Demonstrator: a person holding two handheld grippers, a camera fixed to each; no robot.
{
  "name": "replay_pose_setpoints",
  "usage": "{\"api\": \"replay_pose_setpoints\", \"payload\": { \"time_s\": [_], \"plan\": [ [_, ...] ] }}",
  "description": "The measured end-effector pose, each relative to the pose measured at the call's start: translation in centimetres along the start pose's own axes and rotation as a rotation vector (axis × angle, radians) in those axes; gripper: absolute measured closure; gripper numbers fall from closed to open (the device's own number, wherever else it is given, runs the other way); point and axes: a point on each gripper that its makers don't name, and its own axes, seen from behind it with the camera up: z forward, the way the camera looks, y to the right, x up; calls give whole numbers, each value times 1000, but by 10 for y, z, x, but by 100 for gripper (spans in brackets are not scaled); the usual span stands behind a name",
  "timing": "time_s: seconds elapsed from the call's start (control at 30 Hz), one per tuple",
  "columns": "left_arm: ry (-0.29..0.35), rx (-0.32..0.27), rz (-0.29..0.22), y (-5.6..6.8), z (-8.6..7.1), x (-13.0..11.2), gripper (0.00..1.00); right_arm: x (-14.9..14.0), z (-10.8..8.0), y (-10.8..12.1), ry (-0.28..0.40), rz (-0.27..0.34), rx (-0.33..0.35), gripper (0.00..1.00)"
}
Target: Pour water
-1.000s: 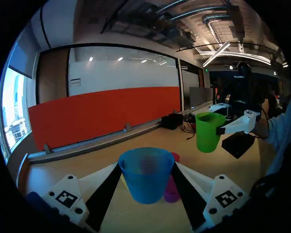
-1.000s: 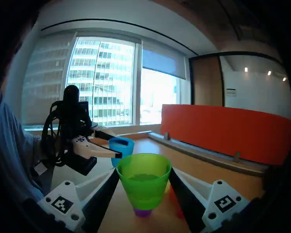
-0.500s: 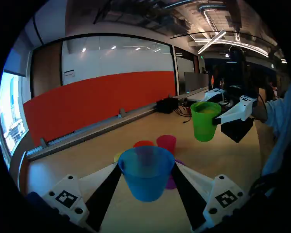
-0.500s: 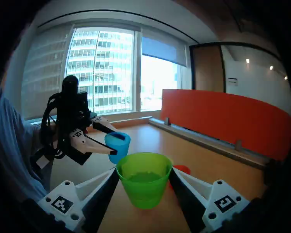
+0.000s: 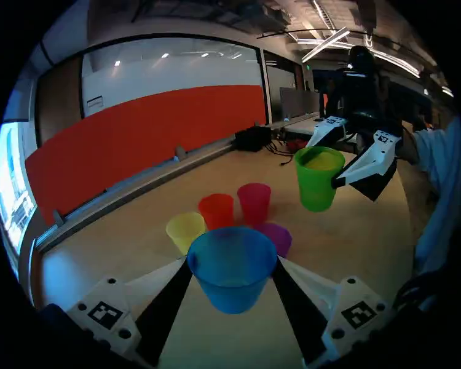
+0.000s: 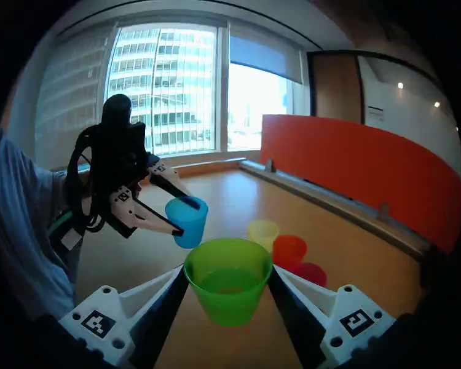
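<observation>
My left gripper (image 5: 233, 280) is shut on a blue cup (image 5: 232, 268), held upright above the wooden table (image 5: 353, 234); the same blue cup (image 6: 187, 220) hangs at centre left in the right gripper view, with the left gripper (image 6: 180, 217) on it. My right gripper (image 6: 228, 289) is shut on a green cup (image 6: 228, 280) with liquid in its bottom. That green cup (image 5: 318, 177) is at the right of the left gripper view, upright, with the right gripper (image 5: 329, 173) on it. The two cups are apart.
Yellow (image 5: 185, 230), orange (image 5: 216, 210), pink (image 5: 254, 202) and purple (image 5: 273, 237) cups stand clustered on the table below the blue cup. An orange partition (image 5: 138, 138) runs along the far edge. Windows (image 6: 163, 86) and a person's sleeve (image 6: 21, 240) sit at the left.
Both views have tilted downward, bringing the cluster of small cups on the table into sight. The green cup has come slightly closer to the blue cup. Both stay upright.
</observation>
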Motion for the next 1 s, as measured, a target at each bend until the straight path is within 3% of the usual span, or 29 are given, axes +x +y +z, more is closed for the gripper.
{"api": "replay_pose_setpoints", "payload": {
  "time_s": [0.5, 1.0],
  "plan": [
    [-90, -27, -14, -1, 16, -37, 12, -37, 9, 7, -102, 8, 9, 9],
    [-133, -29, -39, -3, 29, -65, 12, -62, 14, 9, -154, 18, 3, 9]
  ]
}}
